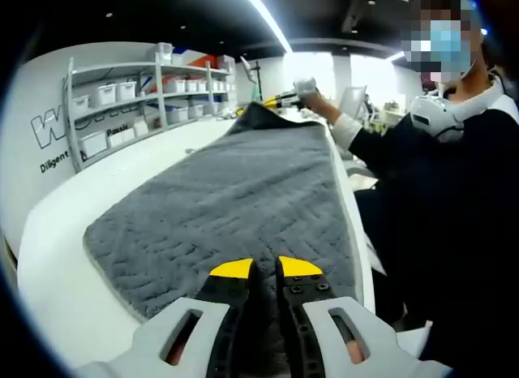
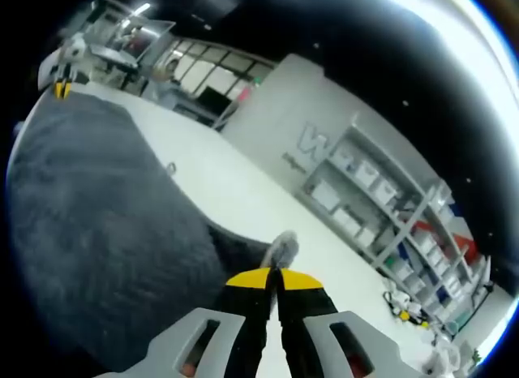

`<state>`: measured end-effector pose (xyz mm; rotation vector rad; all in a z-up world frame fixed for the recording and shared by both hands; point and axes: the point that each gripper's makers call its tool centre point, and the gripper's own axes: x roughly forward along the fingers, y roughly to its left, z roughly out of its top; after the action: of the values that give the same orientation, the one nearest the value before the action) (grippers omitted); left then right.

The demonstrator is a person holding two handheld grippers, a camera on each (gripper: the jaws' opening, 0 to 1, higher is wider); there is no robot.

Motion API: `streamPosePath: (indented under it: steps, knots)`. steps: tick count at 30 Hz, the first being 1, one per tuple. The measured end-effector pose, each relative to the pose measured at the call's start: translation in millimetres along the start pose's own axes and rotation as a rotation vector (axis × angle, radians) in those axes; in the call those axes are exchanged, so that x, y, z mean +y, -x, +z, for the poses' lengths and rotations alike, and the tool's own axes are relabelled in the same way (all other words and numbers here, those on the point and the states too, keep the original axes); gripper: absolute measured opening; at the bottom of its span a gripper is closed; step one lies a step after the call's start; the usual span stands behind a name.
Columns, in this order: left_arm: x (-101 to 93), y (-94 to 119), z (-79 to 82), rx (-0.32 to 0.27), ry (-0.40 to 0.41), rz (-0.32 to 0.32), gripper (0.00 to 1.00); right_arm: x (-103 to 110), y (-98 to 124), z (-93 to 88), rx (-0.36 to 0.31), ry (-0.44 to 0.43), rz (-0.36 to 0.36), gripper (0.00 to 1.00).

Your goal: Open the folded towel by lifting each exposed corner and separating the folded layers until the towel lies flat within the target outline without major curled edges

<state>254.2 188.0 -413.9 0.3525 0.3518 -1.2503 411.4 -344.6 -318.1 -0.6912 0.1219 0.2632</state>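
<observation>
While both sets of jaws rise from the bottom of their frames, each stands pressed together on grey cloth. The left gripper (image 1: 263, 268) pinches the near edge of the towel (image 1: 235, 191) at the bottom centre of the left gripper view. The right gripper (image 2: 274, 279) nips a corner that curls up pale just above its yellow tips in the right gripper view.

From there the towel runs up the middle of the left gripper view over the white table (image 1: 57, 256), to the far corner at upper centre. It looks nearly opened out, with one layer showing.

Thick, soft pile with a woven pattern: it should drape and sag rather than hold shape, and seems light. Corners and hems are the best holds, since a pinch mid-cloth would only bunch it.
</observation>
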Motion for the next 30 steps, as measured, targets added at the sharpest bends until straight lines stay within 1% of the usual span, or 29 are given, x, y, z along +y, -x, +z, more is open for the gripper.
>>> streamPosePath:
  steps: [5, 30]
  knots:
    - [1.2, 1, -0.3, 0.001, 0.002, 0.000, 0.10, 4, 0, 1.6, -0.017, -0.019, 0.018, 0.00]
    - [-1.5, 0, 1.0, -0.003, 0.006, 0.000, 0.10, 15, 0, -9.0, 0.015, -0.019, 0.039, 0.00]
